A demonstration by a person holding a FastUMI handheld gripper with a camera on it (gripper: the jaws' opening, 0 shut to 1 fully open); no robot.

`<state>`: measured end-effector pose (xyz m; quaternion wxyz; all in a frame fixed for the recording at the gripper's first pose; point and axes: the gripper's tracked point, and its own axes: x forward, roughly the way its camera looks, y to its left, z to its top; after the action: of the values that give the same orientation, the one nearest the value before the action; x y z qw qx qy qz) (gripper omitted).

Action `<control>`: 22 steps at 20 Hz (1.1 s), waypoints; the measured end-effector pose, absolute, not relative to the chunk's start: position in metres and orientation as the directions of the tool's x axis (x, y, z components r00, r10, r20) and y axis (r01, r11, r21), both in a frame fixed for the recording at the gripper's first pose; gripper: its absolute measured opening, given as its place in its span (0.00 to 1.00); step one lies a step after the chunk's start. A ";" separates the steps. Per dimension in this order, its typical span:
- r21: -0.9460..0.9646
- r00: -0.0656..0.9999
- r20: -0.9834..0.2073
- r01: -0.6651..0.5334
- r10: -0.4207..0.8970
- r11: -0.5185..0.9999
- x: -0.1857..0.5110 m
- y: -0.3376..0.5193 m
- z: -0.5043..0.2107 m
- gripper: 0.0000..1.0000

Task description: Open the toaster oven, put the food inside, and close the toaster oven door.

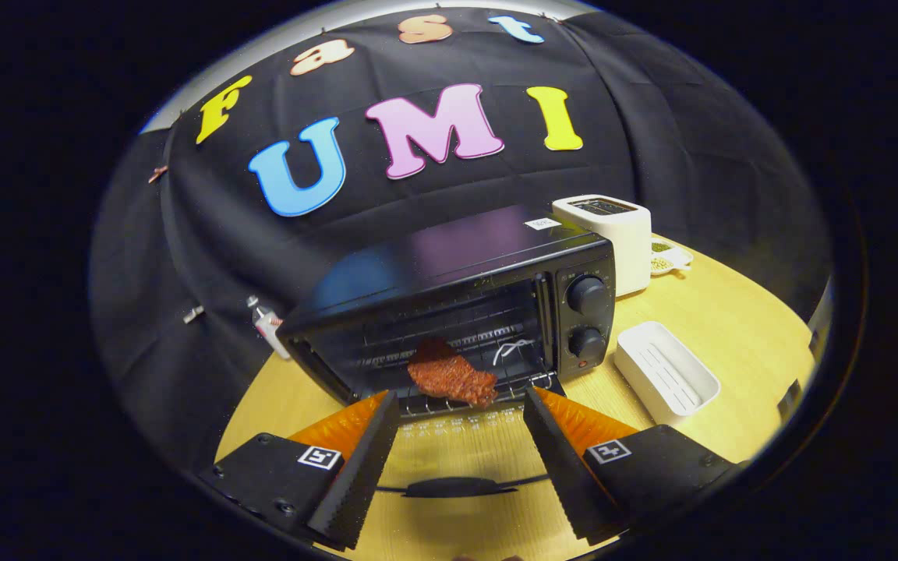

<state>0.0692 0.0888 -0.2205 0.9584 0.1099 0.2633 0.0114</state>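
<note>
1. The claw [461, 405] hangs with its two fingers spread wide and nothing between them; it grips nothing. The fingers [359, 467] point toward the mouth of the oven.

2. Under and between the fingers lies the oven door [457, 452], dropped flat toward the claw. Its glass lets the wooden table [730, 327] show through, and its dark handle [457, 488] sits at the near edge, between the two fingers (closer to the camera than the tips).

3. Just ahead of the fingertips is the food [449, 375], a reddish-brown slab like a piece of meat. It rests on the wire rack [496, 343] at the front of the toaster oven [449, 312], part of it reaching over the rack's front edge.

4. Further out, to the right of the oven, a white tray [667, 374] lies on the table; behind it stands a white toaster [609, 234], with a small dish [671, 257] beyond that.

5. My reading of the step: opening looks done and the food appears to be in, so closing the door is what remains.

6. The next move likely calls for getting the fingers under or around the handle and swinging the door up until it meets the oven front. The overhanging food might catch the door, so a nudge deeper could be wise first.
</note>
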 end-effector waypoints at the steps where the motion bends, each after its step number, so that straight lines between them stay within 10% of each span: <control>1: 0.215 0.850 -0.516 0.008 0.107 0.977 0.062 0.094 -0.219 0.98; 22: 0.019 0.557 -0.828 -0.072 0.056 0.997 -0.005 0.136 -0.336 0.99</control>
<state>-0.0054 0.1355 -0.3360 0.8824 -0.0087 0.4691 0.0362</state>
